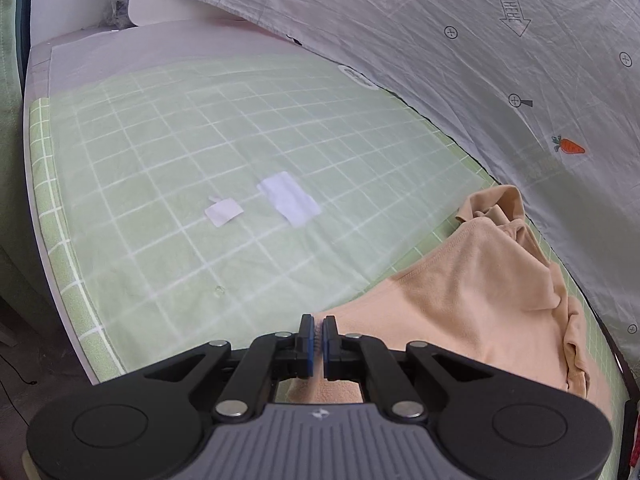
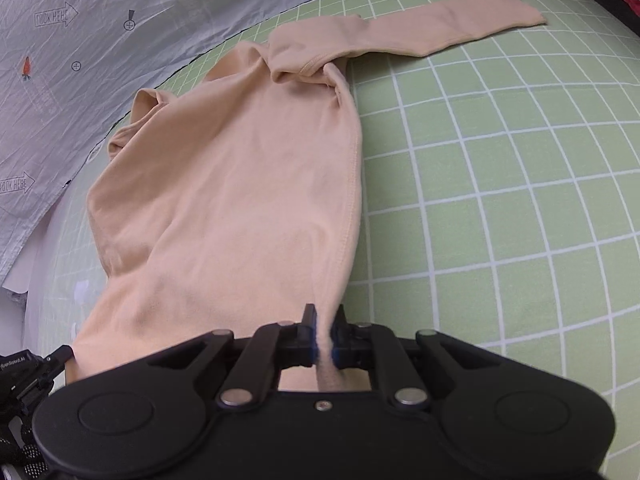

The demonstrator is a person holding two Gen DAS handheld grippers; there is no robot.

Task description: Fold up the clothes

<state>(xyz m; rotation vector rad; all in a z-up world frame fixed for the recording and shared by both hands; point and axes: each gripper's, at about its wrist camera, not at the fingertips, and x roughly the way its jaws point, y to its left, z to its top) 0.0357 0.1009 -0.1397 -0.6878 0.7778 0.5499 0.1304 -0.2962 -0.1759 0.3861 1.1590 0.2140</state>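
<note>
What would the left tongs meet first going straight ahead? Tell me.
Beyond the shirt hem they are shut on, the left tongs would likely cross the green checked cloth toward the white patch; depth is unclear.

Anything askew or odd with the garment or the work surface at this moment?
The peach long-sleeved top lies crooked: collar end bunched and folded over, one sleeve stretched sideways. Two white paper scraps sit under the clear film on the green grid mat. No damage shows.

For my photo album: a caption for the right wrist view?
Right gripper pinches the hem of a peach long-sleeved top on green checked cloth.
</note>
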